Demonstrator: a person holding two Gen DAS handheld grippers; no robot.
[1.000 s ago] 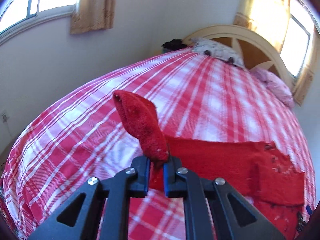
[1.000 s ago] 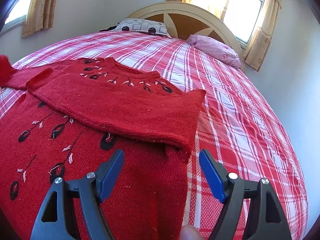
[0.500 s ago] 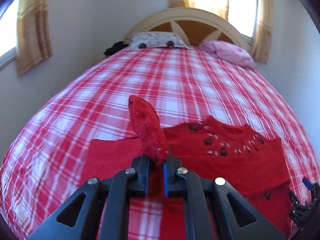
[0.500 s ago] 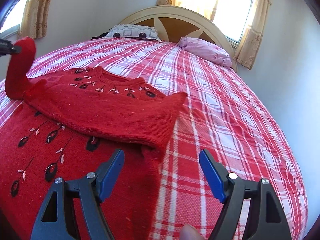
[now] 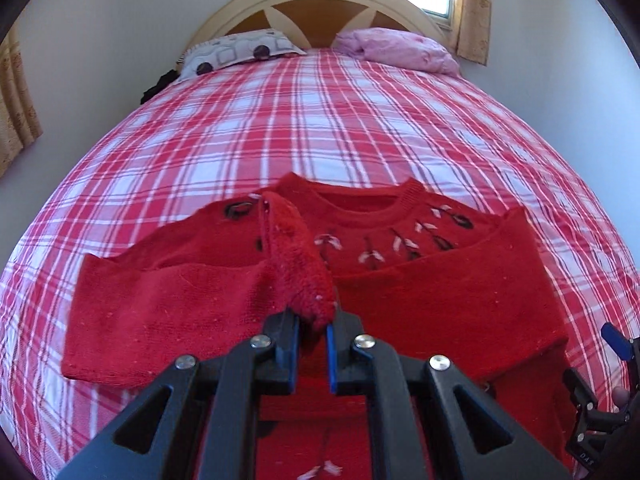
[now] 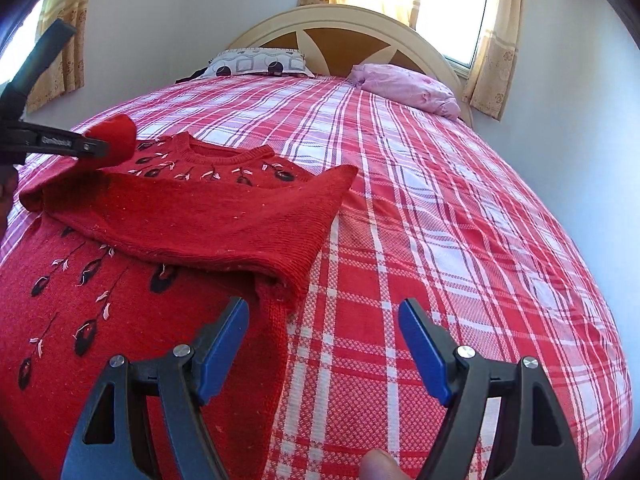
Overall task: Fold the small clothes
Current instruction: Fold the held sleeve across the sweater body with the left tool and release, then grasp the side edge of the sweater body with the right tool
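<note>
Red knitted sweater (image 5: 440, 292), soft and floppy, hangs by its cuff (image 5: 304, 280) clamped in the left tool (image 5: 312, 328); right tool (image 6: 324, 344) gapes, empty.

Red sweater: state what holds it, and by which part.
Left gripper pinches the red sweater by its sleeve cuff; right gripper is open, holding nothing.

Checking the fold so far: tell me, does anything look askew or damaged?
No damage or spill. The left gripper holds the sweater's left sleeve cuff lifted, not yet laid flat. The right sleeve lies slanted across the chest, not square.
</note>
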